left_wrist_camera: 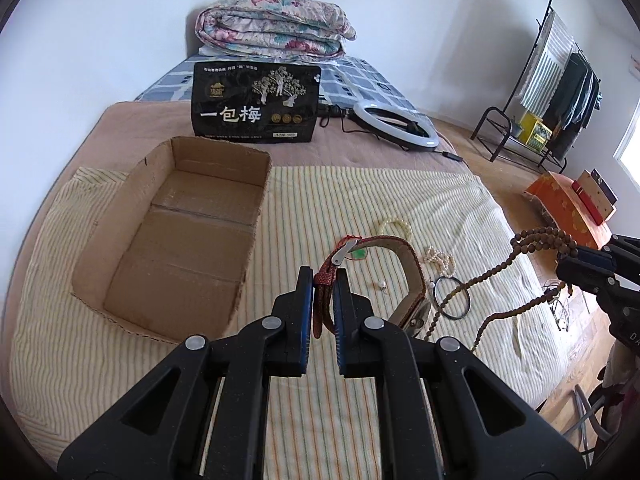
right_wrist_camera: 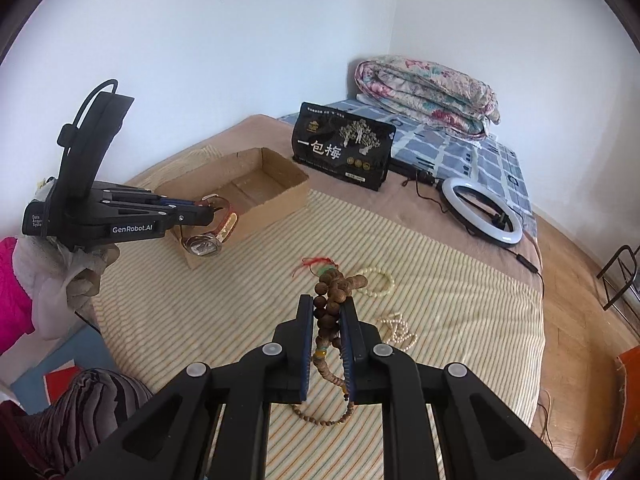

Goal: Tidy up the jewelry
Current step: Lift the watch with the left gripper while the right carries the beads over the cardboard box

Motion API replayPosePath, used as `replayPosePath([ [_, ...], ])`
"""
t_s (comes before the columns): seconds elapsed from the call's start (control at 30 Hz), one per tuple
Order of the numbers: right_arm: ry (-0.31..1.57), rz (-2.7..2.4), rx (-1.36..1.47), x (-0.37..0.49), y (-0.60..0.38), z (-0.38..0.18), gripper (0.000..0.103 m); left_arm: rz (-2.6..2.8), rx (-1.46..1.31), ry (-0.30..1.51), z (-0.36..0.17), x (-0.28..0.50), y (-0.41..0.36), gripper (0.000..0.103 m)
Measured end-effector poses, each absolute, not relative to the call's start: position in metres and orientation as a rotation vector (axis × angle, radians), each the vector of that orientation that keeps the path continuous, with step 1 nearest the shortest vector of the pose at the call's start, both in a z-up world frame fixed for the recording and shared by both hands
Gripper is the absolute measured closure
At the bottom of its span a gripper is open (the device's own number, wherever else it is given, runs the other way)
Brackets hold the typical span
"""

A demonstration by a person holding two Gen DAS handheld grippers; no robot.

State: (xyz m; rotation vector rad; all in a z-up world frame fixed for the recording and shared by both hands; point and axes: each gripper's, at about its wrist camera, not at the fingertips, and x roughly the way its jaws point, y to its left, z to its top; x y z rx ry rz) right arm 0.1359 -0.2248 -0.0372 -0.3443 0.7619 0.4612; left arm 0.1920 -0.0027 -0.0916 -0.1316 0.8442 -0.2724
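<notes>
So the bed (left_wrist_camera: pixel 360 380) is covered with a striped sheet (left_wrist_camera: pixel 328 216), and the open cardboard box (left_wrist_camera: pixel 180 232) is parked on it toward the left, nothing seen inside it yet. A black snack bag (left_wrist_camera: pixel 256 104) is stood up behind the box, a ring light (left_wrist_camera: pixel 394 126) is laid beside that, well clear of the action.

The watch (right_wrist_camera: pixel 208 240) is pinched by its red strap in the left gripper (left_wrist_camera: pixel 322 280), jaws clamped on the strap, with the case left dangling off to the side, up off the sheet and just beside the box's near corner. The wooden bead strand (right_wrist_camera: pixel 332 300) is bunched up between the closed jaws of the right gripper (right_wrist_camera: pixel 326 308), and a long loop is left hanging below.

Still lying on the sheet: a cream bead bracelet (right_wrist_camera: pixel 378 280), a pile of small pearly beads (right_wrist_camera: pixel 398 330), a red cord with a green bit (right_wrist_camera: pixel 316 266), and a dark thin bangle (left_wrist_camera: pixel 450 298).

What could go wrong, probably: the watch is held only by a thin strap edge, so it could be swung or slipped out before the box is reached. The hanging bead loop could be snagged on the loose pieces or dragged across them. Both strings could also get tangled if the two grippers are brought to the box together.
</notes>
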Motion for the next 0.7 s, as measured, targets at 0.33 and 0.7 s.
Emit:
replayPosePath([
  [0.33,0.666,0.535,-0.372,0.152,-0.173,0.009,0.092,-0.201,-0.144,0.785,-0.062,0.195,0.052,0.095],
  [0.7,0.565,0.592,-0.400,0.178,-0.112,0.053,0.092,-0.135,-0.162,0.784,-0.063,0.206,0.098,0.095],
])
